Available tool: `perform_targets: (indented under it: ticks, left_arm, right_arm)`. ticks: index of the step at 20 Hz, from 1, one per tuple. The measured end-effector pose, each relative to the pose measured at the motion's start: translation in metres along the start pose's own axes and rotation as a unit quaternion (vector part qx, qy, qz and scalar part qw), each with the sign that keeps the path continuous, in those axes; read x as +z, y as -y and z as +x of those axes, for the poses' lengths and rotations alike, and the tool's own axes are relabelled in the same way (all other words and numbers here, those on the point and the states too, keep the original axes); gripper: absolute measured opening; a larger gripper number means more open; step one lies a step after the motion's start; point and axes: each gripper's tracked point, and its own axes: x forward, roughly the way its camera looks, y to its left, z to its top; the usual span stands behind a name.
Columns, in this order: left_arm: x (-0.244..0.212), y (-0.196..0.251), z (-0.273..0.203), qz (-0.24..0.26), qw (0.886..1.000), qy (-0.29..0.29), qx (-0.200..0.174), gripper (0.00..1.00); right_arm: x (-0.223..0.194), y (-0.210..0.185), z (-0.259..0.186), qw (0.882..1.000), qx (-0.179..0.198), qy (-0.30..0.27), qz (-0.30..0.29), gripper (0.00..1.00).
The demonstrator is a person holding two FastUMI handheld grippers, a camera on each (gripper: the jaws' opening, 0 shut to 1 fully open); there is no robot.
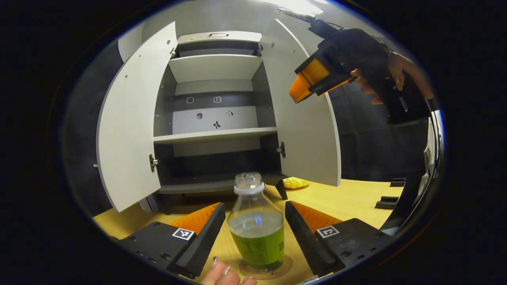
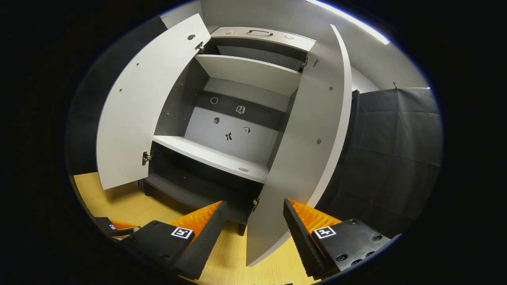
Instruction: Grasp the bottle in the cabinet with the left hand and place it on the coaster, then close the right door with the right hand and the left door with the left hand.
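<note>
A clear bottle (image 1: 256,237) half full of green liquid stands upright on a round brown coaster (image 1: 286,266) on the wooden table. My left gripper (image 1: 255,237) is open, its fingers flanking the bottle with small gaps. The grey cabinet has both doors swung open: left door (image 1: 134,118), right door (image 1: 305,130). My right gripper (image 1: 313,83), held by a hand, hovers high beside the right door. In the right gripper view my right gripper (image 2: 255,233) is open with the lower edge of the right door (image 2: 313,130) between its fingers; contact is unclear.
The cabinet shelves (image 2: 214,156) are bare. A yellow object (image 1: 295,183) lies on the table behind the right door. Black blocks (image 1: 388,202) sit at the table's right. Fingertips of a hand (image 1: 222,275) show below the bottle. The left gripper (image 2: 115,226) shows low left.
</note>
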Motion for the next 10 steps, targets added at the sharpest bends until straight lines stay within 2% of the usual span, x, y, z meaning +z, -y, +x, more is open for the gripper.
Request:
perform_targets:
  ticks: [7, 10]
  left_arm:
    - [0.113, -0.034, 0.005, -0.042, 0.998, 0.025, -0.032, 0.96]
    - [0.168, -0.062, 0.004, -0.029, 0.998, 0.042, -0.036, 0.96]
  right_arm:
    - [0.062, 0.020, -0.012, 0.998, -0.008, 0.010, 0.057, 0.95]
    - [0.088, 0.041, -0.021, 0.997, -0.035, 0.023, 0.067, 0.95]
